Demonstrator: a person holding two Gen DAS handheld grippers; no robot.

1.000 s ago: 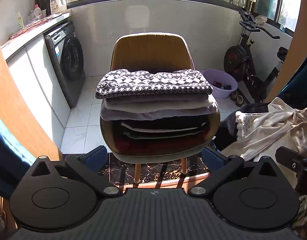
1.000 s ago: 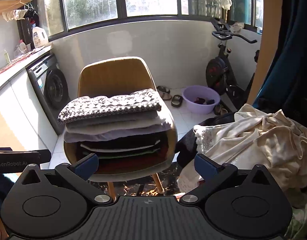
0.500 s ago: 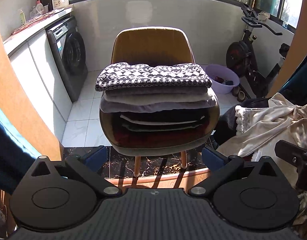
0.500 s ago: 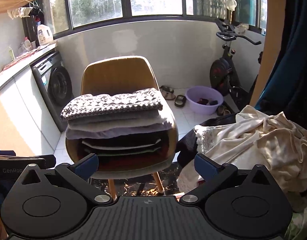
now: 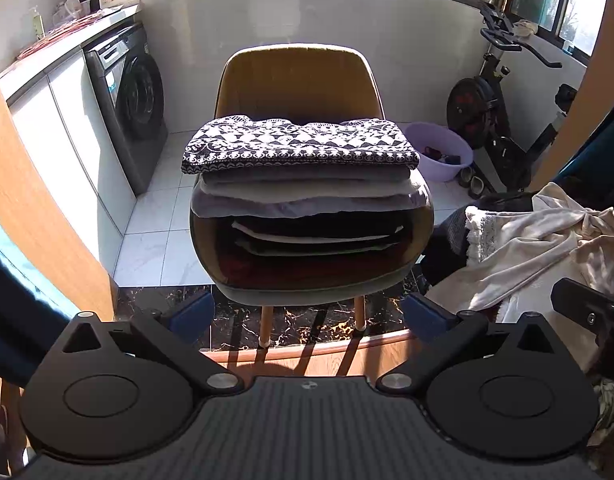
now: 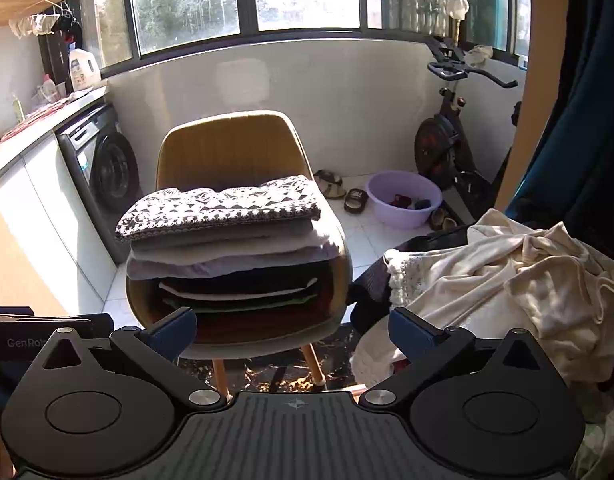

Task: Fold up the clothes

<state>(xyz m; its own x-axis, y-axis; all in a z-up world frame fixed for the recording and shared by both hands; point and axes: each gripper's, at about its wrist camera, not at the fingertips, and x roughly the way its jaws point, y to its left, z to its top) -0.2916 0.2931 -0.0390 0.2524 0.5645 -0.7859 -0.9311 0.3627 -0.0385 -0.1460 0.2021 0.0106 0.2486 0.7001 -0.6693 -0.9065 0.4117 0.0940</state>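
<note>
You are between garments: both tools hang in the air, facing the chair (image 5: 299,80), and neither has hold of anything. The left gripper (image 5: 309,314) has its blue fingers (image 5: 191,314) spread wide with only floor and chair legs showing between them; the right gripper (image 6: 293,330) is just as wide, its fingers (image 6: 409,330) empty too.

The finished work is the folded stack (image 5: 303,200) on the chair seat, far from you and straight ahead, topped by the black-and-white patterned piece (image 5: 299,144). That stack lies flat, with its long axis running left to right across the seat and its folded edges facing you.

What is left to fold is the cream garment (image 6: 507,276), crumpled in a heap at the near right, just right of the chair, on top of something dark that you cannot make out clearly. It has no clean axis yet: it is bunched, with a lacy edge (image 6: 401,276) turned toward the chair on its left side and loose folds trailing off to the right.

My judgement is that the next move is a pick-up: swing both tools right toward the heap, find two separate points on an edge or seam, and close on a single layer each. Take care not to gather the dark cloth beneath, and lift it clear so it hangs open before you lay it flat
</note>
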